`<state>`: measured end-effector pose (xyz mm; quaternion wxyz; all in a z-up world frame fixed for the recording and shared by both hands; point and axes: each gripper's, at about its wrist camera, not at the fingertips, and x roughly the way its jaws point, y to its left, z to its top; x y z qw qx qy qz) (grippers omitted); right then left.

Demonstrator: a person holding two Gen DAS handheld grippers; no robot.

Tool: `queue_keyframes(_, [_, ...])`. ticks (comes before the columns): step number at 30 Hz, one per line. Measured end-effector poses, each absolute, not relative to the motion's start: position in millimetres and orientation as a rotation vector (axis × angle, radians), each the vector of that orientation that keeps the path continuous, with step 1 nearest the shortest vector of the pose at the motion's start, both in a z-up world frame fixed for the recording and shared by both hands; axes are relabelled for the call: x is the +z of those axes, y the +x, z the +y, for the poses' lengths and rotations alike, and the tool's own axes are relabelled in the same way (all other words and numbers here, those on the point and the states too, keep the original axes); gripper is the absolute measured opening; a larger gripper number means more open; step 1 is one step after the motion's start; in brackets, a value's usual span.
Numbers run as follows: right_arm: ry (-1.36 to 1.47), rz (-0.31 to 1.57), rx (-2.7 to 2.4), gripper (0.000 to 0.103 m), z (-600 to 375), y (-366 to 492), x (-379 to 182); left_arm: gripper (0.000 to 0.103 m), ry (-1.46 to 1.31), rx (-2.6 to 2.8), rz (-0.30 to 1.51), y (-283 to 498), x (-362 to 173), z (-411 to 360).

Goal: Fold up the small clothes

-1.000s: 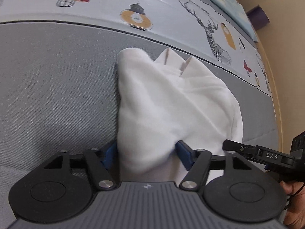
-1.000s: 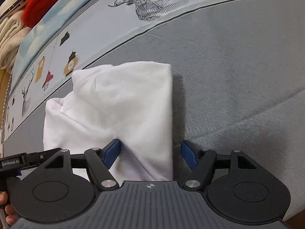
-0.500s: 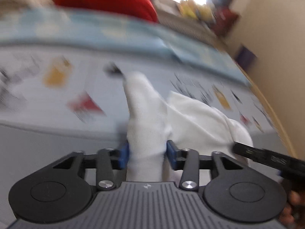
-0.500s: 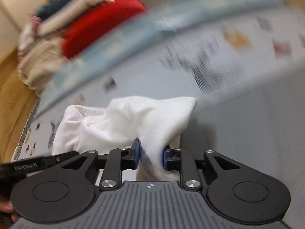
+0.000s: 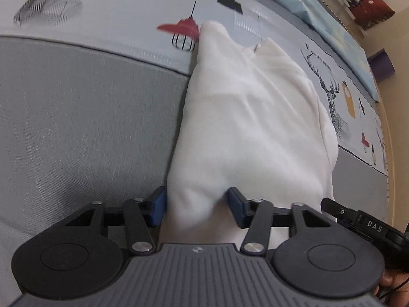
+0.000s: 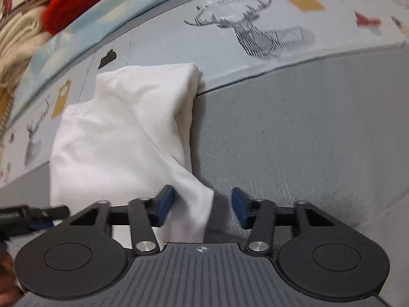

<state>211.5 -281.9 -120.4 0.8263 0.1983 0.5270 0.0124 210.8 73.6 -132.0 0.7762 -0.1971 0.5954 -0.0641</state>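
A small white garment (image 5: pixel 250 128) lies folded on the grey bed cover (image 5: pixel 76 117), its far end reaching onto the printed sheet. In the left wrist view my left gripper (image 5: pixel 196 206) is open, its blue pads either side of the garment's near left corner. In the right wrist view the same garment (image 6: pixel 122 138) lies to the left, and my right gripper (image 6: pixel 203 206) is open with the near right corner of the cloth between its pads, against the left one. The other gripper's tip shows at each view's edge.
A pale sheet printed with deer and lamps (image 6: pixel 255 33) runs along the far side. A light blue blanket (image 5: pixel 332 25) lies beyond it. Red and beige clothes (image 6: pixel 76 2) are piled at the far left. A purple box (image 5: pixel 382 64) stands by the wall.
Both grippers were shut on the garment's near corners and held them lifted half a second ago. Now both have opened, and the garment lies farther up, reaching the printed sheet.
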Motion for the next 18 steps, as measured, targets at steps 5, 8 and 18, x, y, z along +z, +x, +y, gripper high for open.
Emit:
queue_keyframes(5, [0.429, 1.13, 0.095, 0.045, -280, 202, -114, 0.051, -0.363, -0.155, 1.297, 207, -128, 64])
queue_keyframes(8, [0.333, 1.225, 0.138, 0.04, -270, 198, -125, 0.051, -0.316, -0.147, 1.304, 200, -128, 56])
queue_keyframes(18, [0.154, 1.145, -0.133, 0.033, -289, 164, -101, 0.079, -0.009, -0.043, 1.144, 152, -81, 40])
